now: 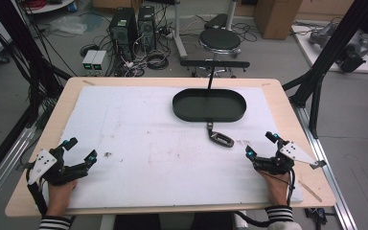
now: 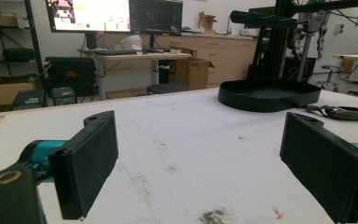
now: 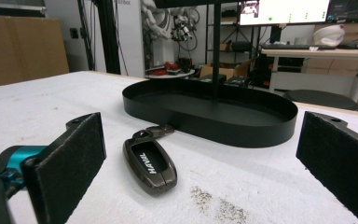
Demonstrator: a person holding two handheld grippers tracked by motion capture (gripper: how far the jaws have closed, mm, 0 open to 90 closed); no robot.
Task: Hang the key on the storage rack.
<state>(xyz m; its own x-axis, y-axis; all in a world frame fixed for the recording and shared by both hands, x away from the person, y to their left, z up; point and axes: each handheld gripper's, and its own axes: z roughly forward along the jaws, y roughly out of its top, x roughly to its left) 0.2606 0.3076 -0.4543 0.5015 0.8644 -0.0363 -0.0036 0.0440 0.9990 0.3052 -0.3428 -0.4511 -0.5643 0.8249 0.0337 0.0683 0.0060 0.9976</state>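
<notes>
Black padded jaws of the right gripper (image 3: 200, 172) are standing wide apart in the right gripper view, nothing between them, and they are framing a dark metallic car key fob with a glossy black face and white lettering (image 3: 150, 164). That fob is lying flat on the white foam mat (image 1: 139, 143), just in front of the black oval metal tray (image 1: 210, 105) and on the person's side of it, its short ring end (image 3: 161, 131) pointing toward the tray wall without clearly touching it.

Judging by its look, the fob is going to handle as a small, stiff, fairly dense piece: hard shell, smooth rounded edges, a slick top. Its low profile is leaving little to catch, so the best hold is probably across its two long sides near the middle, pads pressing the metal rim rather than the glossy face. The soft mat should be giving a little under the jaw tips.

Well off to the tray's near left, the left gripper (image 1: 80, 150) is resting with its jaws likewise spread and empty.
</notes>
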